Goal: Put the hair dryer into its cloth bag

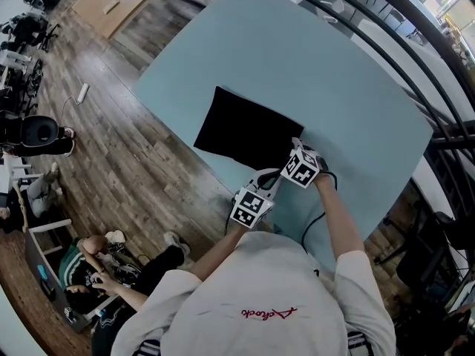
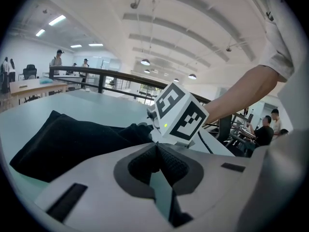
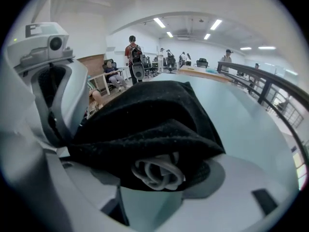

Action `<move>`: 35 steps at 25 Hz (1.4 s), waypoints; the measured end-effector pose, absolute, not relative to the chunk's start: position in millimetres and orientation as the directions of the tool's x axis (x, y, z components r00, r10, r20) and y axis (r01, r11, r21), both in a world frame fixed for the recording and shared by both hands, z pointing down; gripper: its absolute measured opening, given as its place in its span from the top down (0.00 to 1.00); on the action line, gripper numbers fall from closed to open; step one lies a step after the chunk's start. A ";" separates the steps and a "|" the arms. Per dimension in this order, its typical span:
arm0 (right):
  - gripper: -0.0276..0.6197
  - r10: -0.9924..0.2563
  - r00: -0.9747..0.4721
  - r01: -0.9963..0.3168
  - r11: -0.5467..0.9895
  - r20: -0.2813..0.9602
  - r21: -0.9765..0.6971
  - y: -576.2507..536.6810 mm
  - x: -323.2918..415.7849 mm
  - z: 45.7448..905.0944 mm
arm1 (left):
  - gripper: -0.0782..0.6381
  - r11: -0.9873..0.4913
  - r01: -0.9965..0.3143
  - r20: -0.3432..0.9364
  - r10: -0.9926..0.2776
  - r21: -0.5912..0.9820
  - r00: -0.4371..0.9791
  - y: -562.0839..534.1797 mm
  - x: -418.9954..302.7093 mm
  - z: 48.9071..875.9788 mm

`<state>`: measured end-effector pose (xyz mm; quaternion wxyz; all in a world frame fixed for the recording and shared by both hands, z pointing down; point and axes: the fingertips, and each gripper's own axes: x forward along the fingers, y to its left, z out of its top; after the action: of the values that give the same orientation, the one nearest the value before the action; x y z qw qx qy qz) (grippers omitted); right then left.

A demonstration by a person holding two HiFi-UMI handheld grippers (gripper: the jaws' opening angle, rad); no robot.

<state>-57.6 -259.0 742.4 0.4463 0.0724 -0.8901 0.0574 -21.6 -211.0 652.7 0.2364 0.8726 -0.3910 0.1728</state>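
The black cloth bag (image 1: 249, 132) lies flat on the pale blue table (image 1: 334, 73), and both grippers are at its near right corner. In the right gripper view the bag's mouth (image 3: 145, 129) bulges between the wide jaws of my right gripper (image 3: 154, 180), which is open. A grey-white coiled cord (image 3: 157, 170) shows inside that mouth; the rest of the hair dryer is hidden. My left gripper (image 2: 157, 161) is shut, its tips just short of the bag's edge (image 2: 72, 139). I cannot tell whether cloth is pinched. The right gripper's marker cube (image 2: 181, 112) stands close ahead of it.
The table's near edge runs just below the grippers in the head view, with wooden floor (image 1: 148, 176) to the left. A dark railing (image 1: 415, 65) runs behind the table. A person sits on the floor (image 1: 111, 273) at the lower left. A black cable (image 1: 315, 225) trails toward me.
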 end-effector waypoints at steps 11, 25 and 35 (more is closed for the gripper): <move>0.45 -0.294 -0.655 -0.418 0.908 0.696 -0.010 -268.6 27.7 691.0 | 0.64 -0.621 -0.733 0.475 -0.574 0.277 0.667 -203.2 11.5 648.0; 0.93 -0.487 -0.759 -0.612 0.760 0.432 -0.220 -262.4 72.1 633.4 | 0.86 -0.511 -0.845 0.480 -0.709 0.154 0.516 -170.1 -3.0 637.1; 0.94 -0.569 -0.756 -0.636 0.756 0.325 -0.155 -227.9 70.8 590.9 | 0.88 -0.510 -0.849 0.434 -0.740 0.136 0.514 -163.0 -5.5 616.4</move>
<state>70.8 -227.9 590.9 0.1299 0.3244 -0.9281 0.1288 -5.5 -163.0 616.4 0.1685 0.8536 -0.4654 0.1624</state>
